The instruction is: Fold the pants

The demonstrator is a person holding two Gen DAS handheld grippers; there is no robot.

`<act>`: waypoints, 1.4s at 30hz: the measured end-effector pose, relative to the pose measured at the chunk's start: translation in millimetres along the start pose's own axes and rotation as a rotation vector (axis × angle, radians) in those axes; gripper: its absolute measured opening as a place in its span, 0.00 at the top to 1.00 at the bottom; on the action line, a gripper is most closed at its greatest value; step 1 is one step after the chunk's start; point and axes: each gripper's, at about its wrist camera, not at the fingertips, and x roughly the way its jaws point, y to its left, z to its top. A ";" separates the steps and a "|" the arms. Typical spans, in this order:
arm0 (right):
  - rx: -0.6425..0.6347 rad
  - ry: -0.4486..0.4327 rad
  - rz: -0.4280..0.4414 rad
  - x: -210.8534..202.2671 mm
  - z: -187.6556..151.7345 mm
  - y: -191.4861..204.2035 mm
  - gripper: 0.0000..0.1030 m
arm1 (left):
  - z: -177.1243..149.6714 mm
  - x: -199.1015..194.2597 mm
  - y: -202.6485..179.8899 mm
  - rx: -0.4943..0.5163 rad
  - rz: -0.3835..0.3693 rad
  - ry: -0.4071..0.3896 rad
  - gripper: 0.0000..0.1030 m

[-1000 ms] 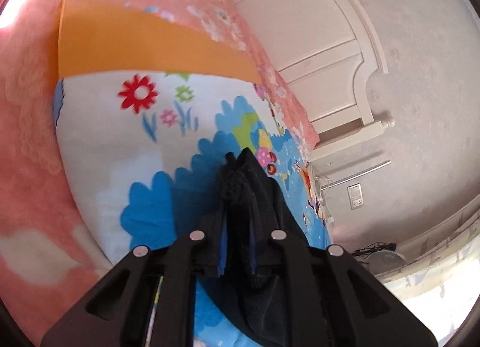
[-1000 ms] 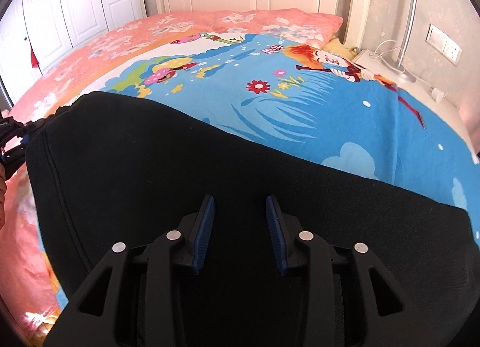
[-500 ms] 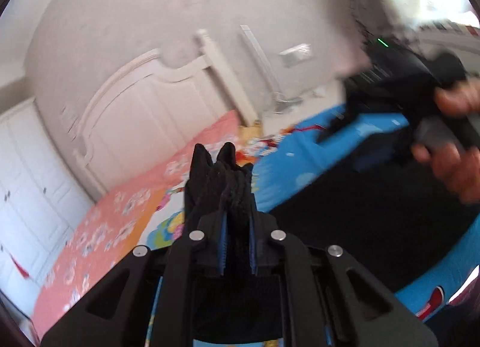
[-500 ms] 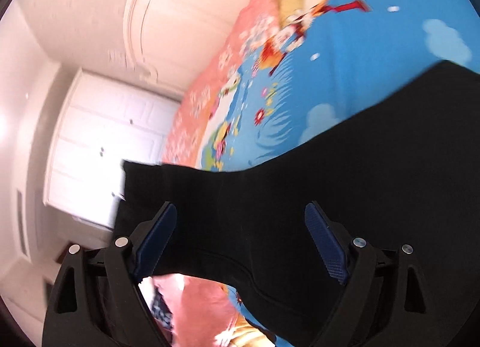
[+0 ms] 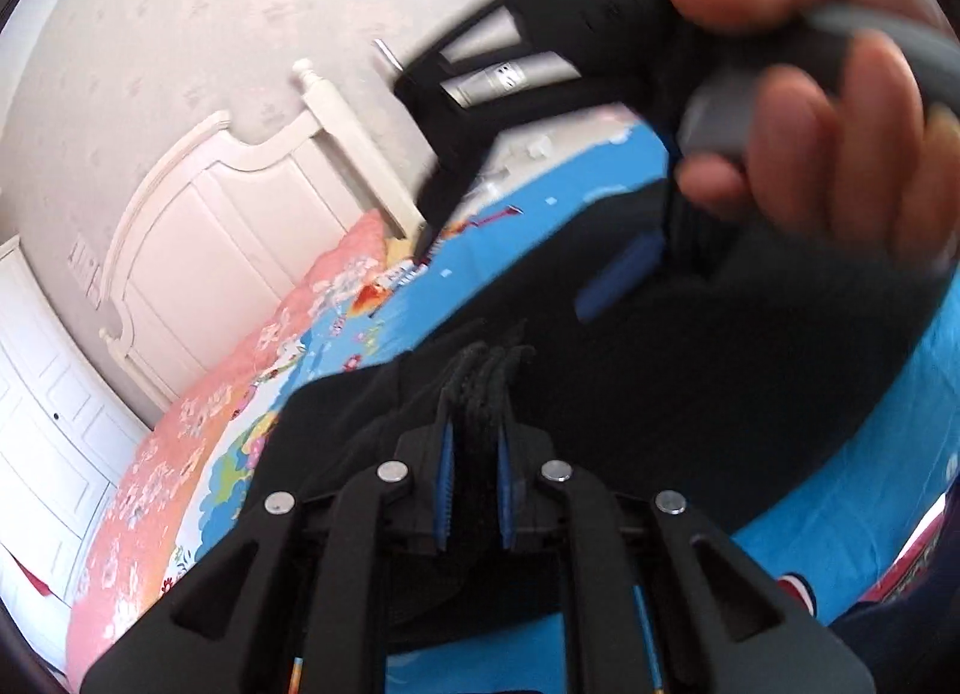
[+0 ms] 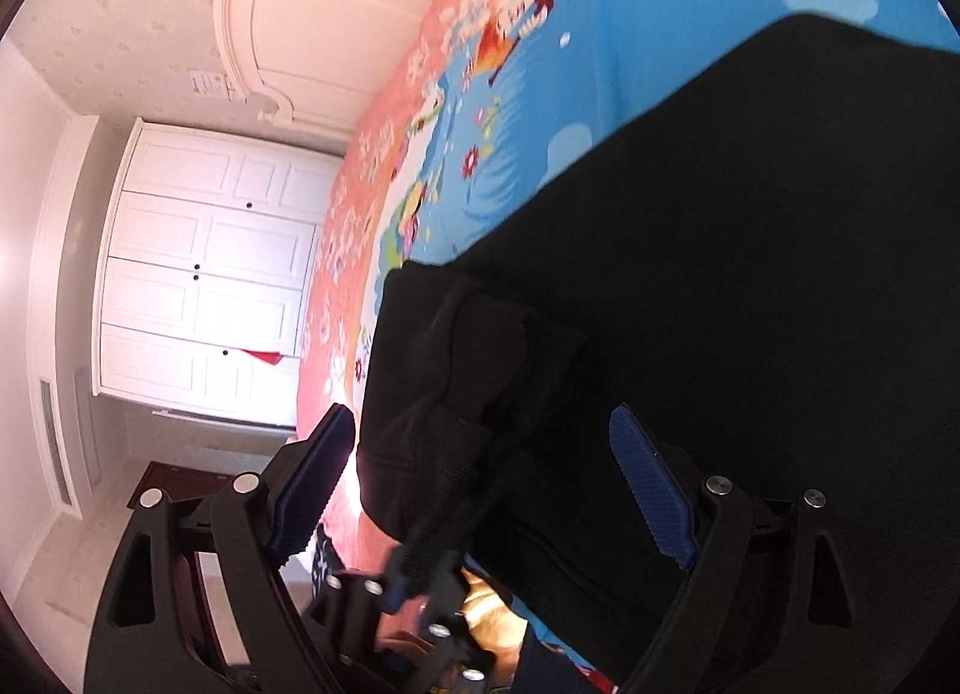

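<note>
Cartoon bedsheet (image 6: pixel 690 3) underneath, black pants (image 6: pixel 750 274) spread on it. Left gripper (image 5: pixel 474 454) pinches bunched pants edge to carry the fold; right gripper (image 6: pixel 480 490) spread wide, gripping nothing, likely re-gripping.

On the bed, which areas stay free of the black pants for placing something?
Free: the blue cartoon bedsheet between the black fabric pants and the white wooden headboard, plus the pink floral strip beside it. Crowded: the near edge, where both grippers meet the cloth.

Bright daylight, fisheye-warped edges, motion blur, blown-out wardrobe (image 6: pixel 198 286) glare.
</note>
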 end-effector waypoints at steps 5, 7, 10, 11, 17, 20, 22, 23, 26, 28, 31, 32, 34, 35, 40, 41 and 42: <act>0.019 0.092 0.048 41.2 7.0 10.4 0.18 | 2.5 0.2 0.4 0.006 -0.002 -0.014 0.89; 0.011 0.104 0.053 54.8 13.4 13.5 0.29 | 2.5 0.5 -1.4 0.009 -0.003 -0.015 0.89; -0.020 0.106 -0.015 73.6 24.2 13.2 0.78 | 2.9 1.7 -2.2 0.013 0.013 -0.011 0.89; -0.046 0.095 -0.005 72.9 26.6 16.0 0.81 | 5.0 4.9 -1.6 0.019 0.027 -0.011 0.89; -0.152 -0.023 -0.026 14.3 35.0 26.1 0.84 | 30.5 4.3 -25.3 0.054 0.004 -0.083 0.89; -0.120 -0.042 -0.056 -6.0 35.3 1.6 0.83 | 38.6 12.8 -51.9 0.079 -0.049 -0.098 0.89; -0.104 -0.043 -0.094 -7.8 34.7 -13.5 0.83 | 37.7 18.8 -64.4 0.091 -0.077 -0.089 0.89; -0.104 -0.042 -0.101 -8.5 32.6 -19.2 0.83 | 35.4 21.2 -70.6 0.102 -0.089 -0.082 0.89; -0.086 -0.048 -0.072 -10.8 26.8 -33.0 0.84 | 31.6 22.5 -78.7 0.119 -0.100 -0.074 0.89; -0.079 -0.047 -0.076 -9.1 25.8 -39.7 0.84 | 30.5 23.2 -80.0 0.124 -0.107 -0.064 0.89; -0.071 -0.046 -0.103 -3.7 24.8 -51.5 0.84 | 28.8 33.7 -84.8 0.128 -0.135 -0.027 0.85; -0.075 -0.049 -0.108 -4.2 24.1 -53.3 0.84 | 29.0 34.6 -87.3 0.123 -0.146 -0.020 0.81; -0.089 -0.053 -0.121 -5.1 23.0 -54.7 0.84 | 27.3 34.3 -86.7 0.075 -0.194 -0.018 0.66; -0.095 -0.057 -0.138 -5.3 22.7 -54.9 0.87 | 27.9 31.9 -82.9 0.045 -0.234 -0.025 0.60; -0.120 -0.090 -0.209 -12.5 21.7 -42.0 0.79 | 16.2 -0.4 -43.7 -0.091 -0.259 -0.097 0.29; -0.127 -0.106 -0.221 -19.1 19.1 -37.0 0.68 | 10.4 -7.7 -27.4 -0.162 -0.266 -0.102 0.26; -0.139 -0.132 -0.235 -27.3 18.3 -30.9 0.62 | 0.7 -15.8 -6.2 -0.233 -0.257 -0.100 0.26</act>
